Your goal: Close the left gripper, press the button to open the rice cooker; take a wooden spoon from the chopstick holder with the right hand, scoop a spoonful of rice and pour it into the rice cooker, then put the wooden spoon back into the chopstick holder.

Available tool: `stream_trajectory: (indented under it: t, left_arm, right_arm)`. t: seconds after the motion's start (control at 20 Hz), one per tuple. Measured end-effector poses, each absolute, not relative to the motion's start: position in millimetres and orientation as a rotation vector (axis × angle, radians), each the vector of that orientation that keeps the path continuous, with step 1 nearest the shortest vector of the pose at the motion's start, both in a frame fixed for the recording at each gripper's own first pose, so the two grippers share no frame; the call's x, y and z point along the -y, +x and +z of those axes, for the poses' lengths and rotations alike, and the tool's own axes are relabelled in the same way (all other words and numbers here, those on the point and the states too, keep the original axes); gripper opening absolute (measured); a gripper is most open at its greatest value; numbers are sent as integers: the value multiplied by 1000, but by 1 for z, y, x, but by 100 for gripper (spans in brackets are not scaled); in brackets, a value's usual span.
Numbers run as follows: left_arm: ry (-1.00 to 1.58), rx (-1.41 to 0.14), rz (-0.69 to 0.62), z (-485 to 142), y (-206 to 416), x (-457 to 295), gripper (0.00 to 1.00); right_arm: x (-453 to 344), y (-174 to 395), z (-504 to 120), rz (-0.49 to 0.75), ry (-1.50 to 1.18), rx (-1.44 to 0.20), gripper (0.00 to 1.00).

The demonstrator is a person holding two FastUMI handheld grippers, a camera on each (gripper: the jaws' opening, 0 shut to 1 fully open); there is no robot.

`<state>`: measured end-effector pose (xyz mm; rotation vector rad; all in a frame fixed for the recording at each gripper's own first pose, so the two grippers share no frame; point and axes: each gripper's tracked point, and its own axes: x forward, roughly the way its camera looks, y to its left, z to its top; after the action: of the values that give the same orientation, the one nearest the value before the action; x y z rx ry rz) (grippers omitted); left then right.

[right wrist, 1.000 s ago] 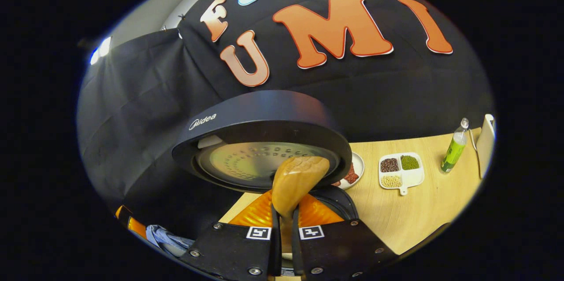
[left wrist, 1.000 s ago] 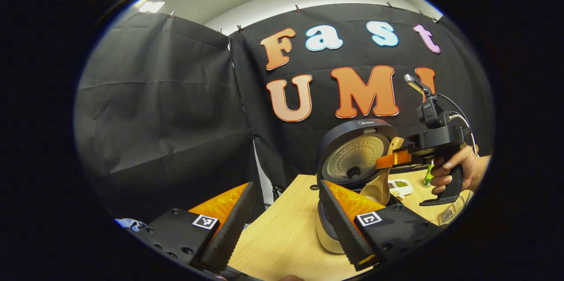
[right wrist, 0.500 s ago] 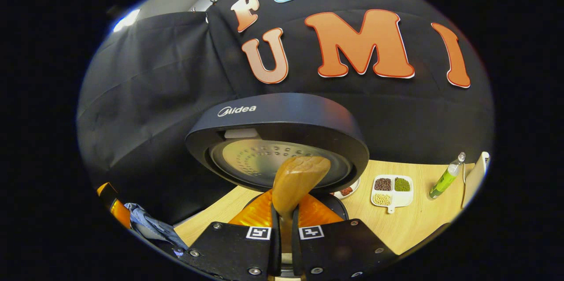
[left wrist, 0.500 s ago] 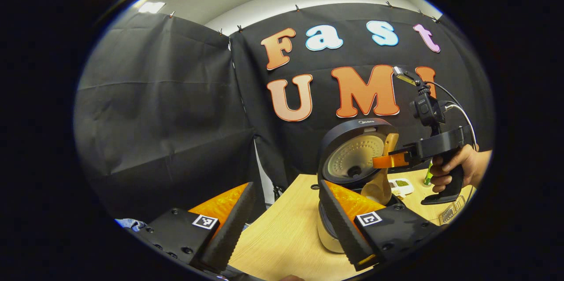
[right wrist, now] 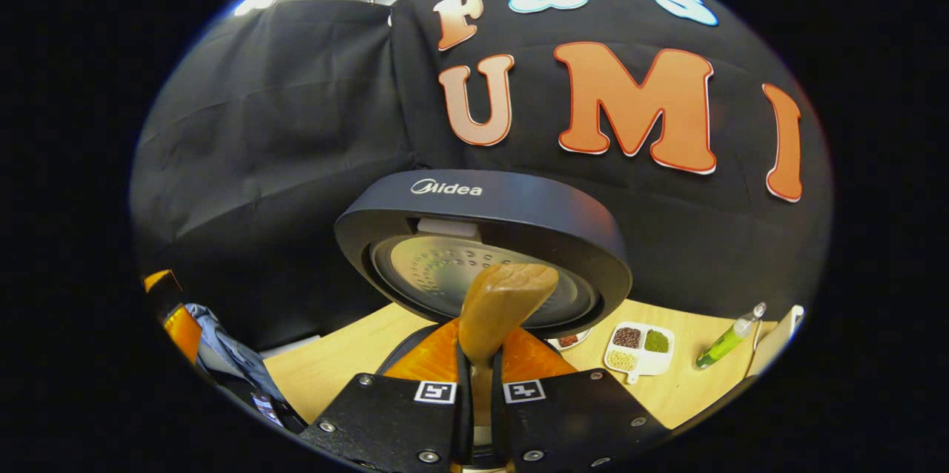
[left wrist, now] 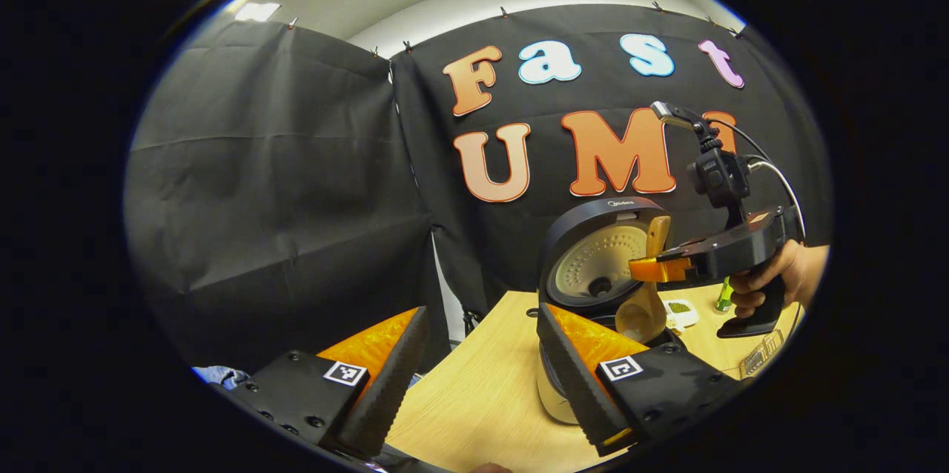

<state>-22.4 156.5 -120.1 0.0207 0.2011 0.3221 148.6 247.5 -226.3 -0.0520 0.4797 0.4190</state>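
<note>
Now right claw (right wrist: pixel 474 376) pinches wooden spoon (right wrist: pixel 498 304) before raised lid (right wrist: pixel 511 210); left claw (left wrist: pixel 474 369) spread, seemingly unobstructed.

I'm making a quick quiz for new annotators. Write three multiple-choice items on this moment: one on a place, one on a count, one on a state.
1. Where is the wooden spoon?
A. In the right gripper
B. Flat on the table
C. In the left gripper

2. How many compartments of the white divided dish hold beans?
A. One
B. Three
C. Five

3. The rice cooker's lid is:
A. Shut
B. Removed
C. Raised open

Answers:
1 A, both fingers clamp its handle.
2 B, dark, green and pale fills show.
3 C, its inner plate faces out.
</note>
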Motion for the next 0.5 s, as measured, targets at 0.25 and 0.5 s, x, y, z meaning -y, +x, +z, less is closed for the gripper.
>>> stream_trajectory:
  t: [0.25,0.5]
  left_arm:
    - [28,-204,316,-120,-24,-153,100]
    - [29,-205,314,-119,-27,-149,100]
  right_arm:
    - [-253,143,-224,444,-112,-457,9]
    - [-259,131,-232,486,-160,-447,9]
